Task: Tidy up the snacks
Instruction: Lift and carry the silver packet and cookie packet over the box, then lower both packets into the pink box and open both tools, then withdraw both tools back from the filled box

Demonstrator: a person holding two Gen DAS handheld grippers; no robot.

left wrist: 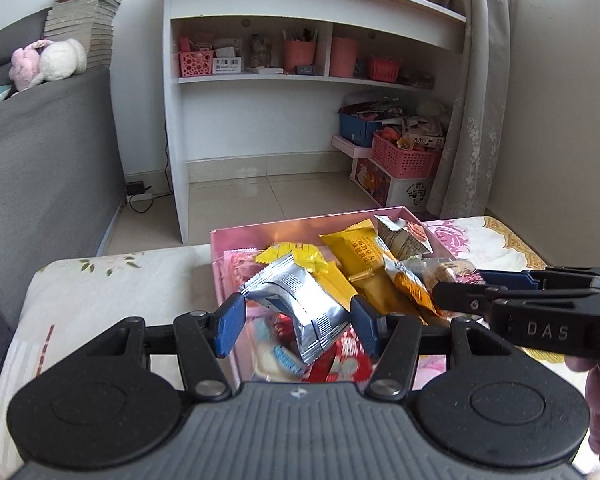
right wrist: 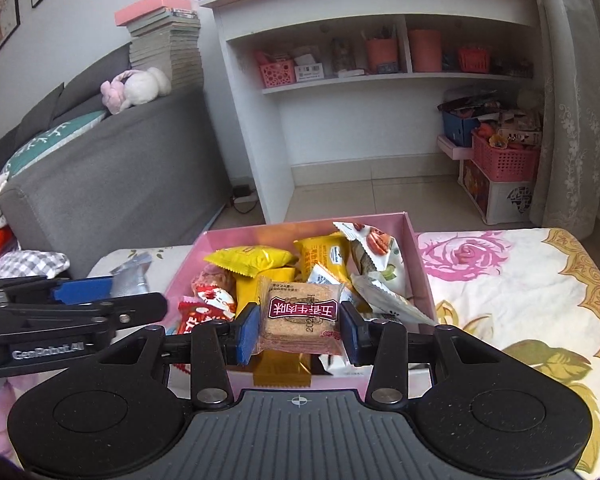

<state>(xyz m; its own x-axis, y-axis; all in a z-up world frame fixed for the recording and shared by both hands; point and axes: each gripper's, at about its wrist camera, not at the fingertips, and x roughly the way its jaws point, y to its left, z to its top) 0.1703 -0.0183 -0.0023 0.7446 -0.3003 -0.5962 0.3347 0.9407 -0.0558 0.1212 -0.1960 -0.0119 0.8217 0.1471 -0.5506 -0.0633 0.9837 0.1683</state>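
Right wrist: fingers [right wrist: 249,330] pinching tan biscuit pkt [right wrist: 300,322]; left gripper [left wrist: 298,326] fingers pinching silver pkt [left wrist: 300,304].

Brown biscuit packet [right wrist: 300,322] between right hand-held gripper [right wrist: 300,330] pads, above pink box [right wrist: 420,256]

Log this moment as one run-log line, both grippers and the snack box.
left gripper: shut on silver packet | right gripper: shut on brown biscuit packet | both over pink box, already holding snacks
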